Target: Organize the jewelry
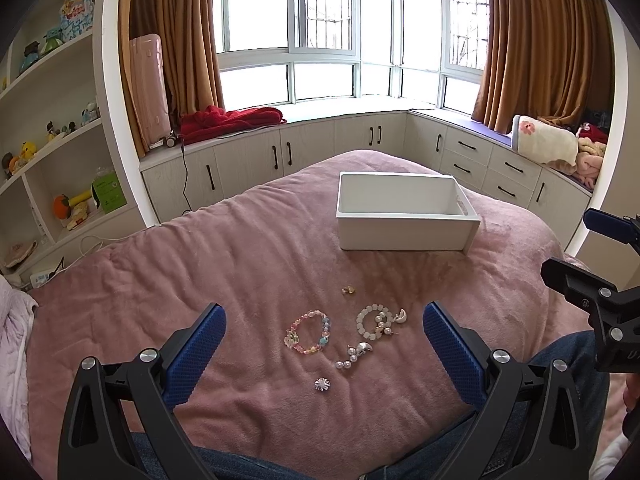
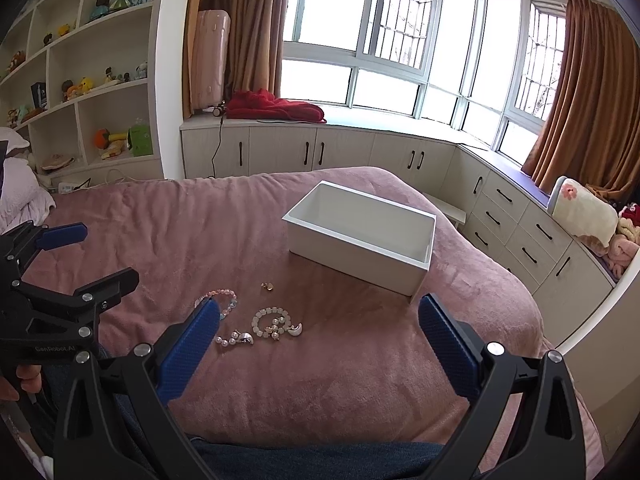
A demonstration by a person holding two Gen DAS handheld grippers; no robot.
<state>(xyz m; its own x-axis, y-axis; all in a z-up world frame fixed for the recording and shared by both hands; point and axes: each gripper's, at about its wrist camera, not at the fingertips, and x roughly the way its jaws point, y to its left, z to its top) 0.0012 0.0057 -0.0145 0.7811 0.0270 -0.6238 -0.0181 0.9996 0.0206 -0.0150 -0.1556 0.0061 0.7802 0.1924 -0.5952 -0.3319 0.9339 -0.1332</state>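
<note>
Jewelry lies on the pink blanket: a pastel bead bracelet [image 1: 307, 331], a white bead bracelet [image 1: 370, 322] with pearl earrings, a pearl strand with a shell charm [image 1: 354, 354], a small gold earring [image 1: 349, 290] and a sparkly flower stud [image 1: 321, 384]. An empty white box [image 1: 404, 212] sits beyond them. My left gripper [image 1: 324, 344] is open above the jewelry. My right gripper [image 2: 320, 338] is open, just right of the pieces; the white bracelet [image 2: 269, 322], pastel bracelet [image 2: 218, 300] and box [image 2: 360, 236] show there.
The pink blanket [image 1: 200, 272] covers the bed. Cabinets [image 1: 280, 156] and a window seat with red cloth [image 1: 228, 120] run behind. Shelves with toys [image 1: 52, 152] stand at left. My jeans-clad legs [image 2: 320, 460] are at the bottom.
</note>
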